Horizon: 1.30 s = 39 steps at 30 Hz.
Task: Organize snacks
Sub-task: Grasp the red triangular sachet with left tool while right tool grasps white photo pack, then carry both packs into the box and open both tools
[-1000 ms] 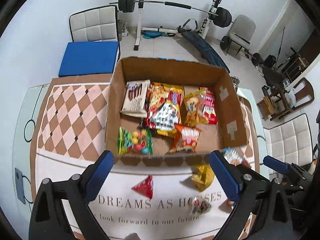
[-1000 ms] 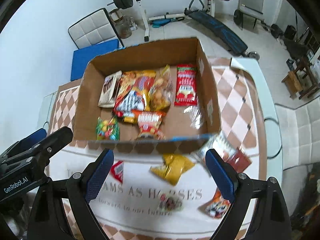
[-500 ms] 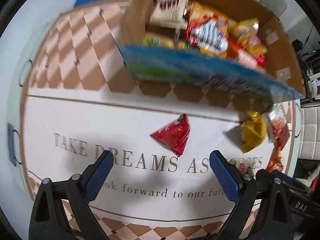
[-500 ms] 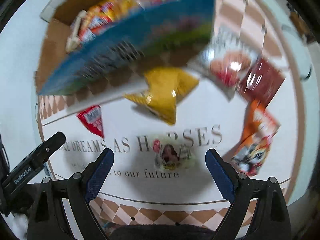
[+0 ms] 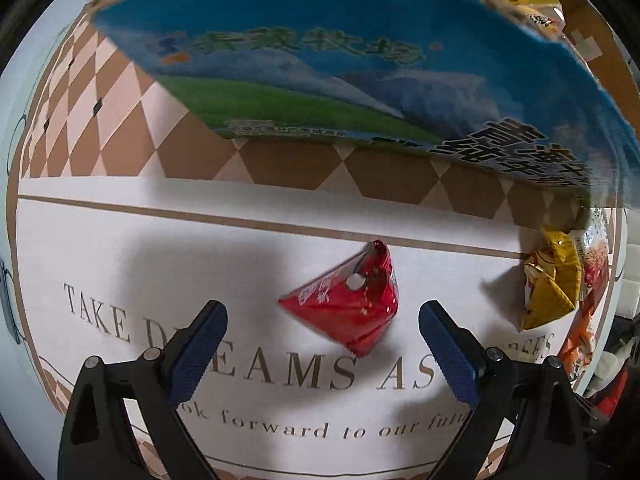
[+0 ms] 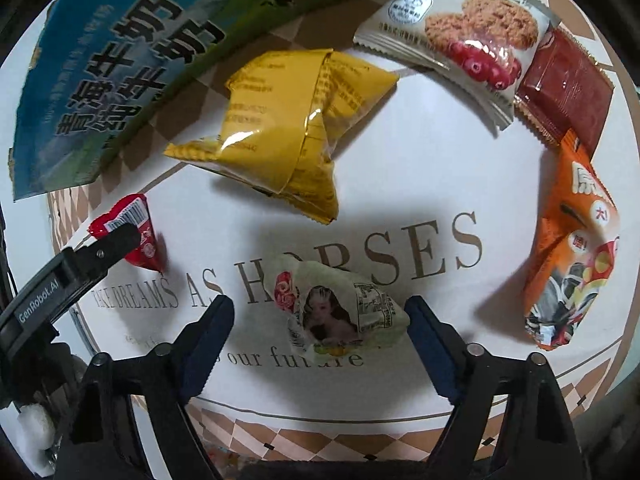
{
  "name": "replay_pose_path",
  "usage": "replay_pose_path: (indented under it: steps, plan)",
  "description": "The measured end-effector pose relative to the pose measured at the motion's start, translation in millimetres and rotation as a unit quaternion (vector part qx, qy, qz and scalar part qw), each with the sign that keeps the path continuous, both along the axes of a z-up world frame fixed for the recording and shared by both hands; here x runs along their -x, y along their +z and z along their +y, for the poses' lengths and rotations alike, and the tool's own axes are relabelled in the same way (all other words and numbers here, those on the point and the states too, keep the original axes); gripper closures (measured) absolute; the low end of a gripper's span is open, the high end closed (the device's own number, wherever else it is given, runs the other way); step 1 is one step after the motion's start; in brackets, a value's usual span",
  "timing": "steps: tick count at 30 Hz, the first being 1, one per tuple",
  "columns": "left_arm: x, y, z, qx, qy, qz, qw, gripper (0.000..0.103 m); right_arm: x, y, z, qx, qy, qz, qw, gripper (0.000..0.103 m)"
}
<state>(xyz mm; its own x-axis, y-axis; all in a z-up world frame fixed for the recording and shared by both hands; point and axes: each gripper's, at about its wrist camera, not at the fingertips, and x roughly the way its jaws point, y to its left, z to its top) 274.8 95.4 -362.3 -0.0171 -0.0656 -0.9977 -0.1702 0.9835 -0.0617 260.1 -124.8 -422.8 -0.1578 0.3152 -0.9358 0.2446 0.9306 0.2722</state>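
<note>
Snacks lie loose on the worktop (image 6: 420,152) in front of the cardboard box (image 5: 320,60), and we have both tools low over them. Our right hand-held gripper (image 6: 320,320) has its jaws spread wide, with a small pale-green wrapped sweet (image 6: 340,316) sitting between the fingertips; the right pad looks to be just beside or touching the wrapper, the left one apart from it. We judge that this straddle is set so the jaws can close across the sweet's short width.

Our left hand-held gripper (image 5: 322,326) is likewise apart and grips nothing. The red triangular packet (image 5: 348,304) lies just ahead of its fingertips, its lower corner reaching between them, so it seems lined up for the same kind of pinch.

Further out from the right tool, a yellow pouch (image 6: 288,128) rests near the box's printed blue-and-green wall. A white biscuit packet (image 6: 460,28), a dark red packet (image 6: 568,84) and an orange bag (image 6: 568,252) curve along the right side. The biscuit packet overlaps the dark red one's edge.

More snacks show over the rim inside the box, so we take it as the place for these.
</note>
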Motion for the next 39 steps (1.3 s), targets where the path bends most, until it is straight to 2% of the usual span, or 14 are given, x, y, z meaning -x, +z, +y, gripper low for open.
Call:
replay_pose_path:
  steps: [3,7,9,24,30,35,39]
  plan:
    - [-1.4,0.1,-3.6,0.001,-0.007,-0.007,1.0,0.011,0.5,-3.0,2.6,0.005,0.002,0.002,1.0,0.018]
    - [-3.5,-3.6,-8.9,0.003,-0.017,0.0,0.9999,0.041,2.2,-5.2,8.4,0.016,0.009,0.0,1.0,0.03]
    - [-3.8,-6.9,-10.4,0.003,-0.019,0.004,0.9998,0.048,1.6,-5.2,11.7,0.023,0.014,0.0,1.0,0.035]
    - [21.6,-0.8,11.5,0.019,-0.001,-0.005,0.9998,0.052,12.3,6.1,49.5,0.026,0.037,-0.012,0.999,0.047]
    - [37.8,18.7,-3.4,0.027,-0.005,-0.013,0.9995,0.052,20.3,14.7,53.1,0.019,0.036,-0.018,0.999,0.051]
    - [63.9,29.6,-21.4,0.039,-0.015,-0.015,0.999,0.052,24.6,26.4,58.3,0.006,0.04,-0.023,0.999,0.064]
    - [77.3,31.2,-25.4,0.036,-0.02,-0.014,0.999,0.052,27.0,29.6,59.8,0.002,0.045,-0.026,0.999,0.067]
